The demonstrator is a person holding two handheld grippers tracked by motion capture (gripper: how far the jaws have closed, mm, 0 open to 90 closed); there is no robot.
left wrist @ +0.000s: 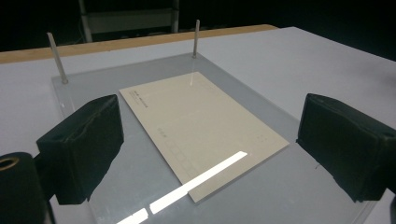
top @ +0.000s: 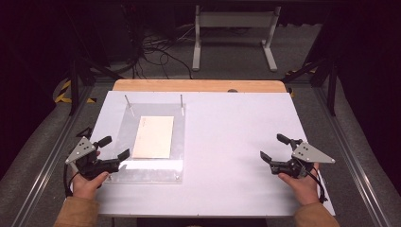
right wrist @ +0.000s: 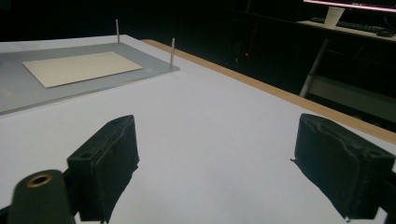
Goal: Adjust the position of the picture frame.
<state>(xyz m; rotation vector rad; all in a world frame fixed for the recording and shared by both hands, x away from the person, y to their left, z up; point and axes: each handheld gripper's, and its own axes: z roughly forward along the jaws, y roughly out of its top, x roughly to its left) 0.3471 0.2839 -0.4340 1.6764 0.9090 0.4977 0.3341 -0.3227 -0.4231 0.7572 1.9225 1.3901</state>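
The cream rectangular card (top: pixel 153 136) lies flat in the middle of the clear acrylic plate (top: pixel 124 124), and this plate is your landmark for everything here. The plate sits on the left half of the white worktop (top: pixel 227 142), with two thin metal pins (top: pixel 181 104) standing upright at its far edge.

Your left hand-held gripper (top: pixel 114 151) is at the plate's near left corner — its jaws stand wide apart with nothing between them, and in the left gripper view they frame the card's near end. From this hand-held gripper the card lies just ahead and a little toward the plate's centre. The long axis of the card runs from the plate's near edge toward the pins, so it points away from you, not across.

Your right hand-held gripper (top: pixel 273 148) is well apart from the plate, to its right over the bare worktop; its jaws also stand apart and empty.

So the left hand is clearly the nearer one — I judge the approach to the card's near short edge belongs to it.
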